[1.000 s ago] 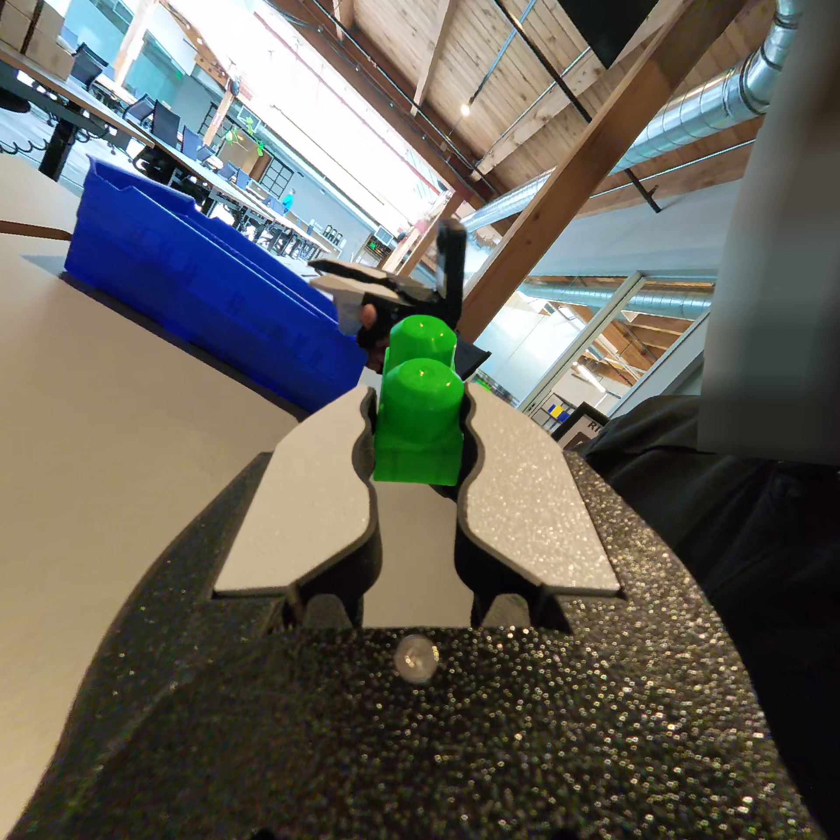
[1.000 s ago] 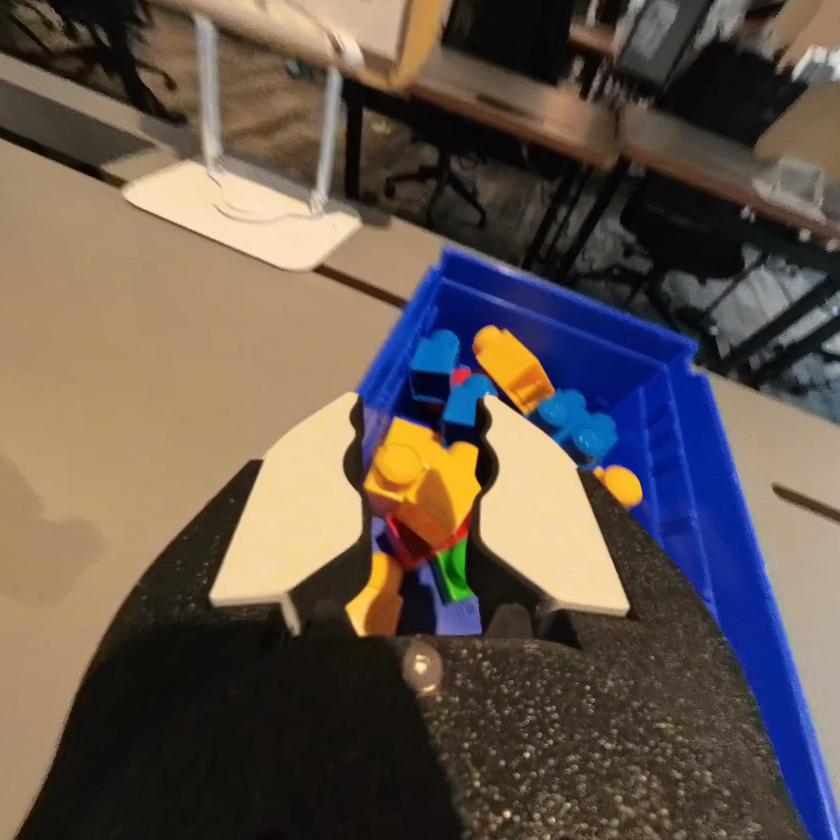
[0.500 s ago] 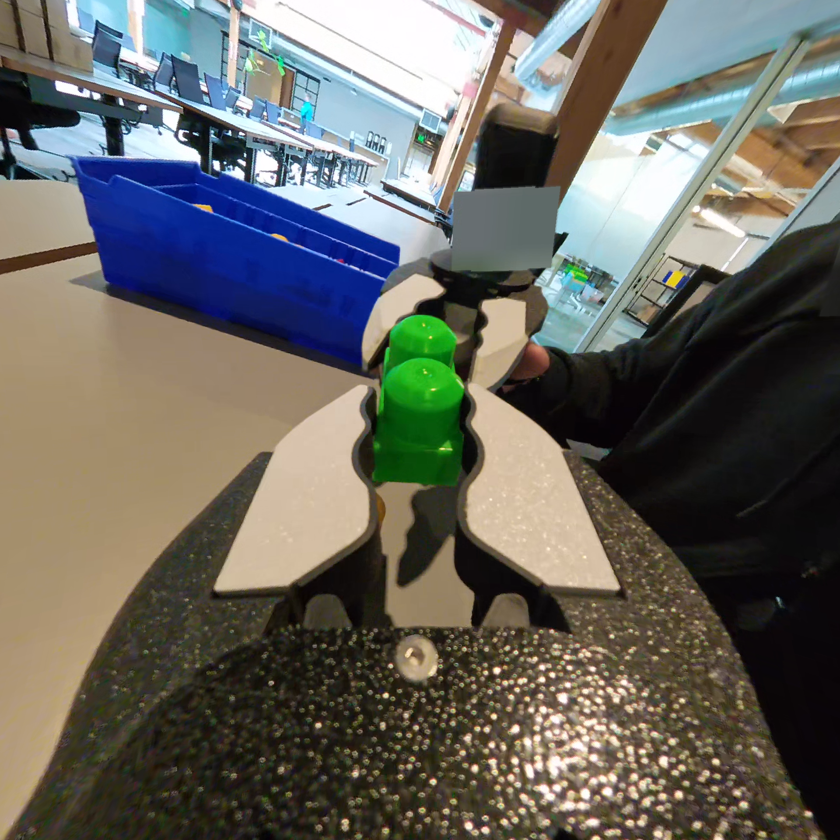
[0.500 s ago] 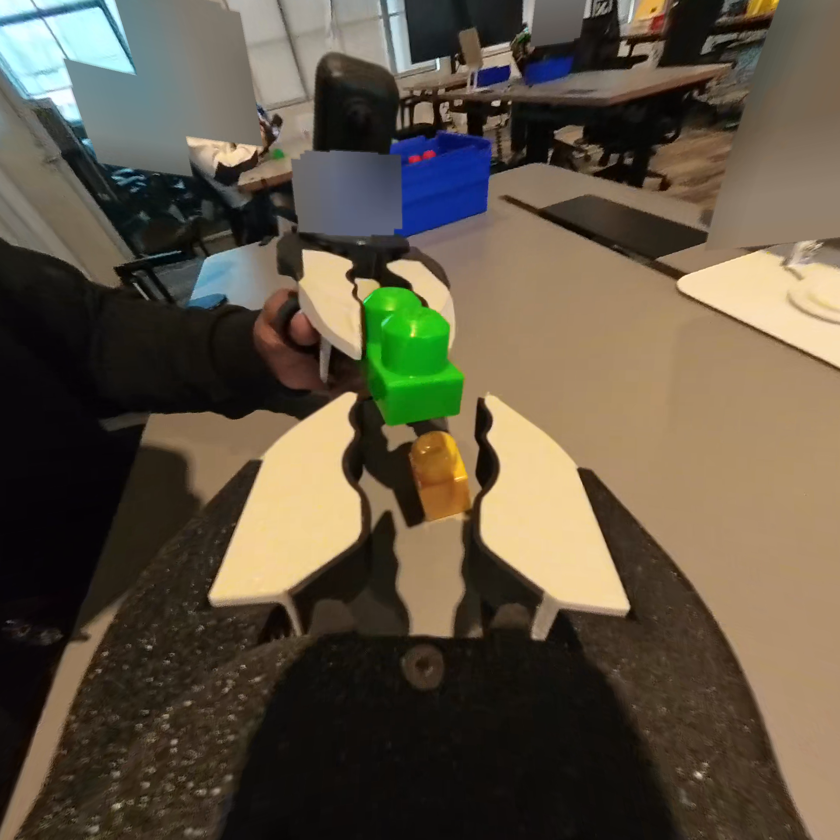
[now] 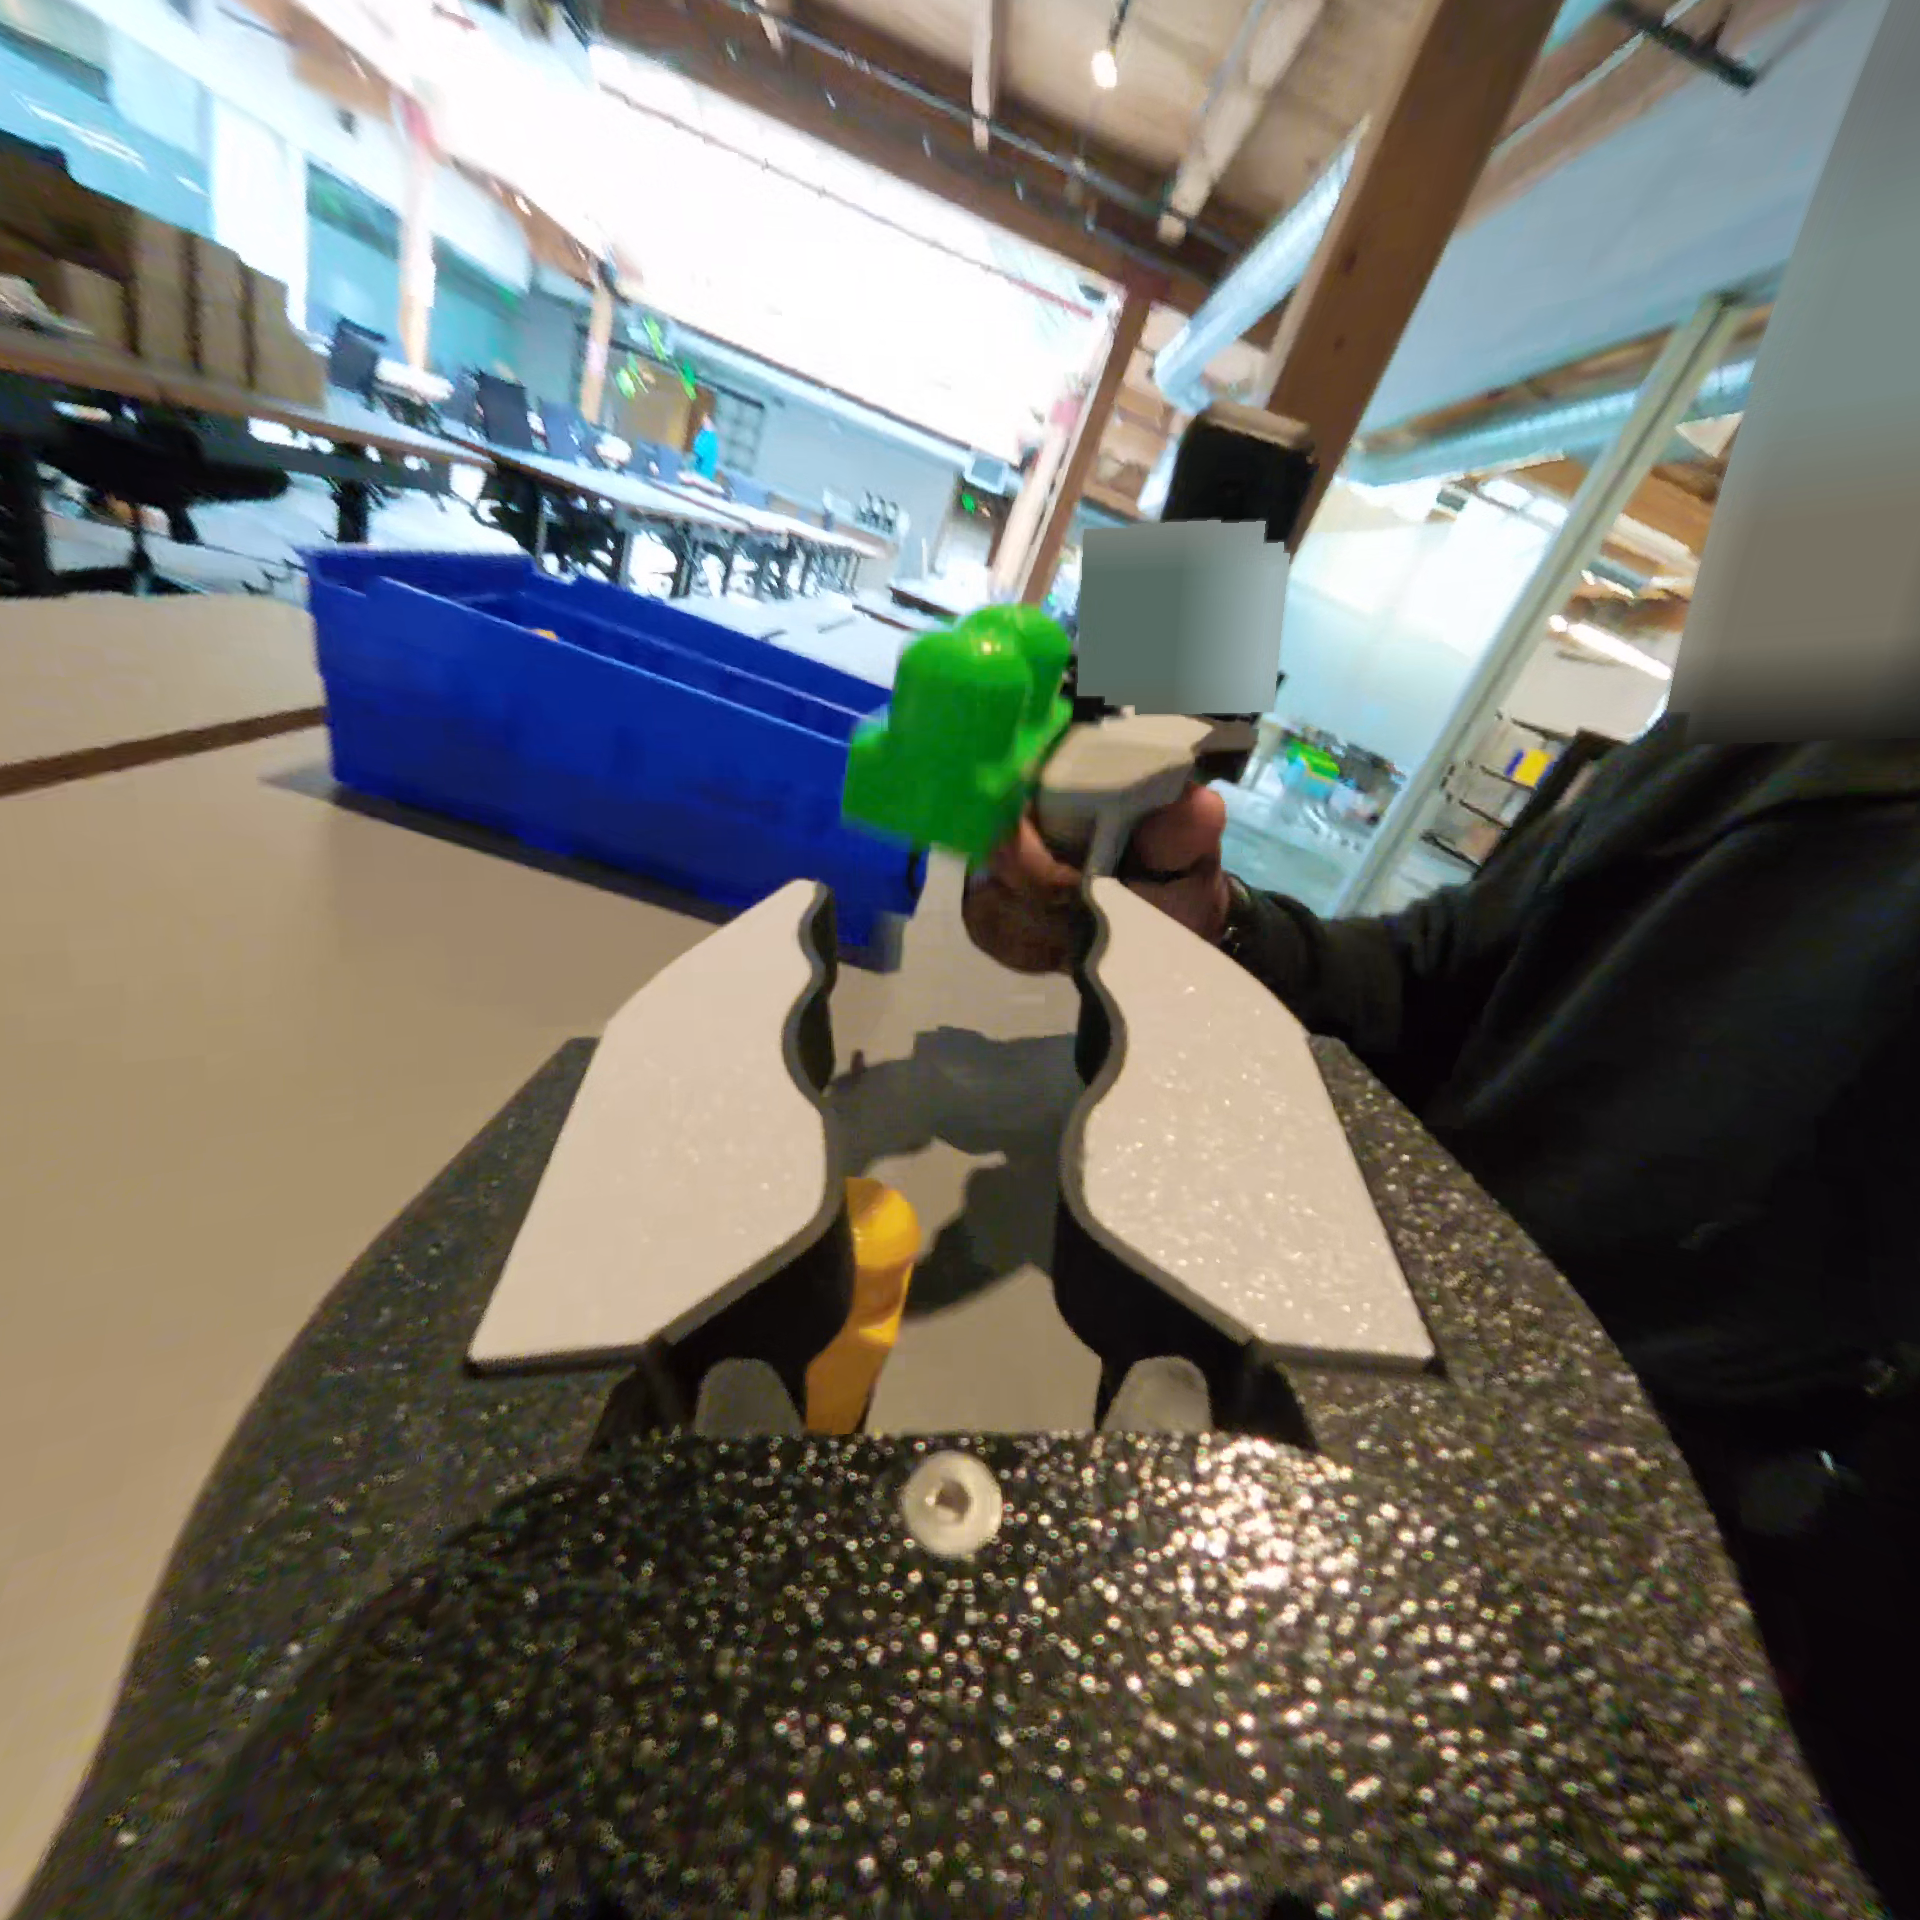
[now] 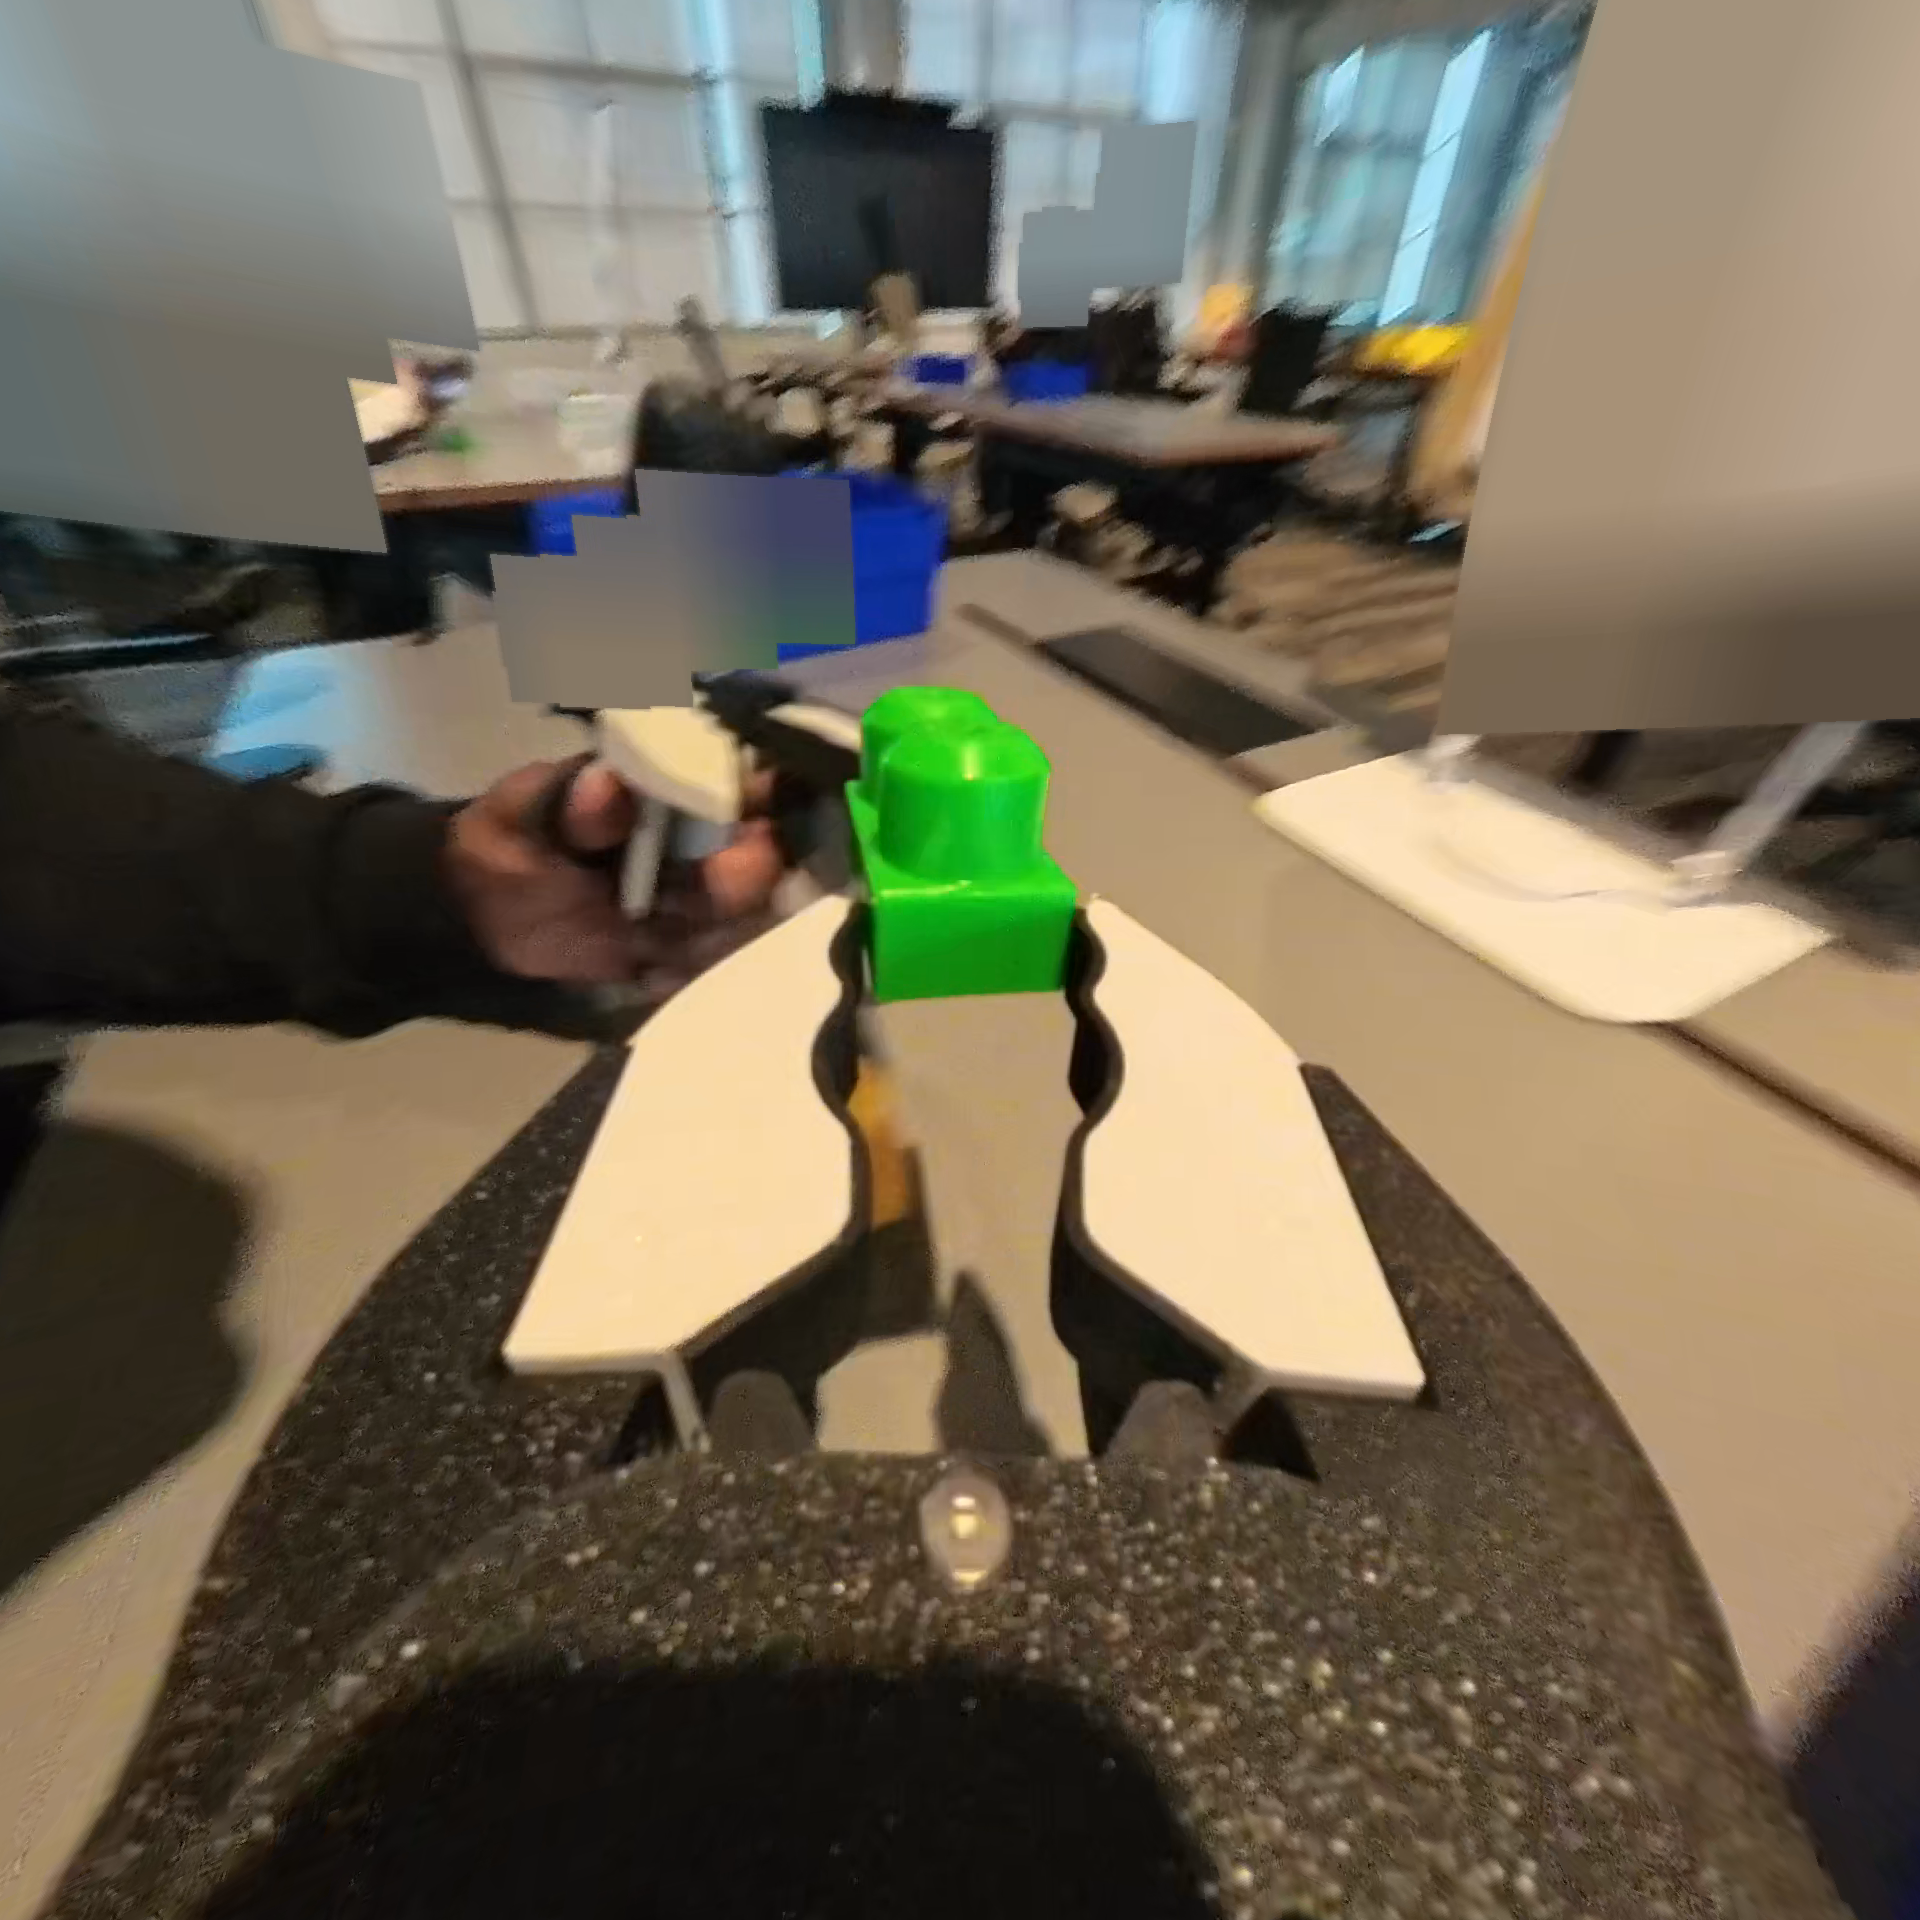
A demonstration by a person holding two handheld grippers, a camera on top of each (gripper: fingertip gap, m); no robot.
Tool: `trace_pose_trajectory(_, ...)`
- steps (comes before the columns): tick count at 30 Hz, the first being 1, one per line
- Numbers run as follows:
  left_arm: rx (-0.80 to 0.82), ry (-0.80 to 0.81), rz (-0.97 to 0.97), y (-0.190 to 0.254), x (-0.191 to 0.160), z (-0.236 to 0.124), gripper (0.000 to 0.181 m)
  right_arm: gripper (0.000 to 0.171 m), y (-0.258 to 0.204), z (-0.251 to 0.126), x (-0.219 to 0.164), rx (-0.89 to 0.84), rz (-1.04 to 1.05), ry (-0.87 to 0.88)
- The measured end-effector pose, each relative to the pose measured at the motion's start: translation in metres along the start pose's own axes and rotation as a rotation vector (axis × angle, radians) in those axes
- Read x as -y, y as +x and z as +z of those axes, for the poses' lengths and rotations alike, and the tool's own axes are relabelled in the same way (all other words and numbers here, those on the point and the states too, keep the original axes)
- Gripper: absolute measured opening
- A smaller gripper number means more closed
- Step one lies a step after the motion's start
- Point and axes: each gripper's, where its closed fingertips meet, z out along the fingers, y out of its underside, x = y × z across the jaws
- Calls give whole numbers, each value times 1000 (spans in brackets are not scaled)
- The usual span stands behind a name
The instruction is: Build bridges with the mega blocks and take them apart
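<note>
A green two-stud block (image 6: 961, 831) sits between the fingertips of my right gripper (image 6: 966, 925), which is shut on it and holds it above the table. In the left wrist view the same green block (image 5: 951, 743) shows farther off, clamped in the right gripper (image 5: 1117, 774) with a hand behind it. My left gripper (image 5: 951, 920) is open and empty, a short way back from the green block. A yellow block (image 5: 862, 1299) stands on the table under my left gripper's left finger. It shows blurred in the right wrist view (image 6: 883, 1143).
A blue bin (image 5: 582, 717) of blocks stands on the grey table (image 5: 260, 1039) beyond my left gripper. A white lamp base (image 6: 1527, 894) lies to the right. A person's dark sleeve (image 5: 1610, 987) fills the right side. One gripper's finger ends stand about 7 centimeters off the other's.
My left gripper has opened and let go of the green block. My right gripper, which dropped a yellow block over the bin a second ago, has swung round and closed on the green block.
</note>
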Motion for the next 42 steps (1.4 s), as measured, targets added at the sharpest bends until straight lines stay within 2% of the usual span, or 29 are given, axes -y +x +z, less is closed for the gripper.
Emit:
trace_pose_trajectory(4,24,15,-50,-11,5,-9,42,37,90,-78,36,-466,-156,89)
trace_pose_trajectory(6,18,14,-75,-12,3,-8,42,37,136,-122,29,-684,-146,26)
trace_pose_trajectory(9,17,-17,-87,-12,-4,-4,42,37,186,-171,-5,-872,-30,-90)
trace_pose_trajectory(12,18,-52,-87,-11,-11,0,41,38,212,-189,-44,-919,101,-213)
trace_pose_trajectory(16,26,-77,-84,-10,-14,1,42,37,224,-195,-76,-978,127,-370)
trace_pose_trajectory(19,28,-70,-93,-10,-11,0,41,41,223,-194,-74,-983,122,-361)
trace_pose_trajectory(22,34,-65,-91,-10,-8,-2,41,44,218,-195,-49,-998,63,-252)
trace_pose_trajectory(24,38,-68,-86,-10,-7,-2,41,45,207,-190,-25,-962,5,-139)
trace_pose_trajectory(26,44,-75,-85,-11,-8,-3,42,44,186,-172,-2,-847,-60,-35)
trace_pose_trajectory(30,73,-108,-78,-19,-12,-5,42,41,111,-98,14,-451,-159,-8)
trace_pose_trajectory(33,107,-117,-70,-29,-13,-11,42,43,43,-38,-12,-145,-205,-140)
trace_pose_trajectory(36,129,-134,-73,-38,-15,-18,42,51,-3,4,-61,22,-204,-322)
trace_pose_trajectory(39,137,-156,-76,-44,-19,-23,42,61,-22,25,-101,85,-196,-440)
trace_pose_trajectory(42,148,-183,-67,-47,-25,-23,41,66,-27,40,-119,113,-153,-460)
